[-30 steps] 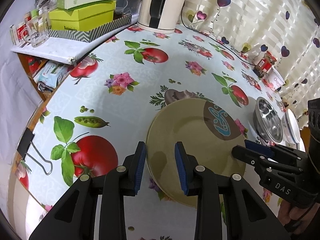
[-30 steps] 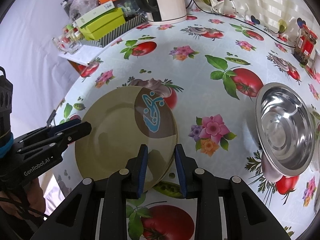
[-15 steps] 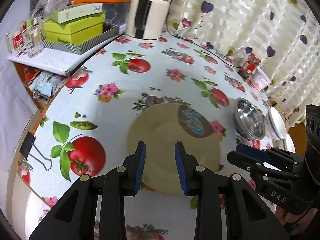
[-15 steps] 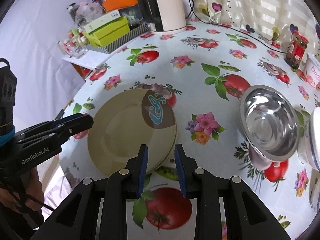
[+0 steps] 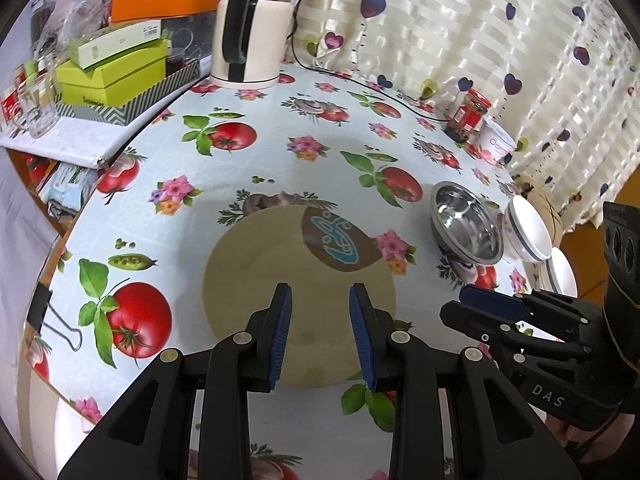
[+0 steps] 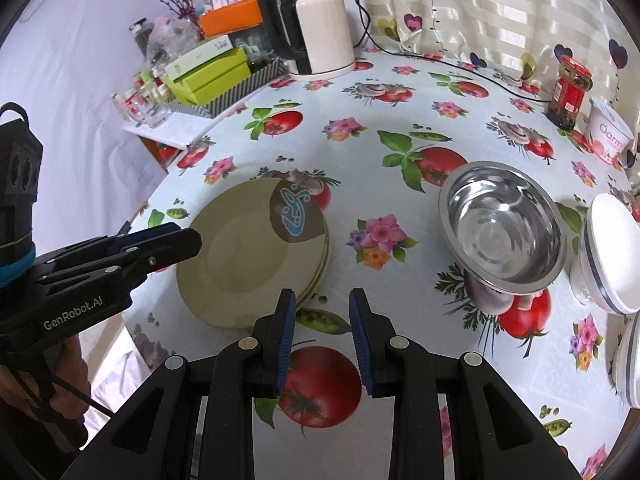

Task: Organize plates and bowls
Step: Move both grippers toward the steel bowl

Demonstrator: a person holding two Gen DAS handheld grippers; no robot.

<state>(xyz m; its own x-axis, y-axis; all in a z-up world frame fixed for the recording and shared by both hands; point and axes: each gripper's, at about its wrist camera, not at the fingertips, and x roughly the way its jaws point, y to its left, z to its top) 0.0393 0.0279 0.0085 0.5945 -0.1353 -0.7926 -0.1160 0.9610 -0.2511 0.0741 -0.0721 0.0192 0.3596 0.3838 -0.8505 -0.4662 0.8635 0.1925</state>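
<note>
Right wrist view shows the stack of beige plates (image 6: 256, 256) lying flat near the left edge of the table (image 6: 400, 128), its staggered rims showing along the right side, so it looks like several plates, though their number is hard to make out. The steel bowl (image 6: 502, 222) sits well apart to the right of the stack, with the white bowl (image 6: 610, 254) just beside it at the right edge; another white rim below it is cut off by the frame. The right gripper (image 6: 322, 334) hovers above the cloth between stack and steel bowl, jaws parted narrowly and holding nothing, and it looks the nearer one to the bowls, which lie ahead and to its right. The left gripper (image 5: 320, 334) hangs over the near part of the stack, jaws likewise narrowly apart and empty. In the left wrist view the bowls crowd together at the far right, partly overlapping, and whether the white bowls are nested cannot be told.
</note>
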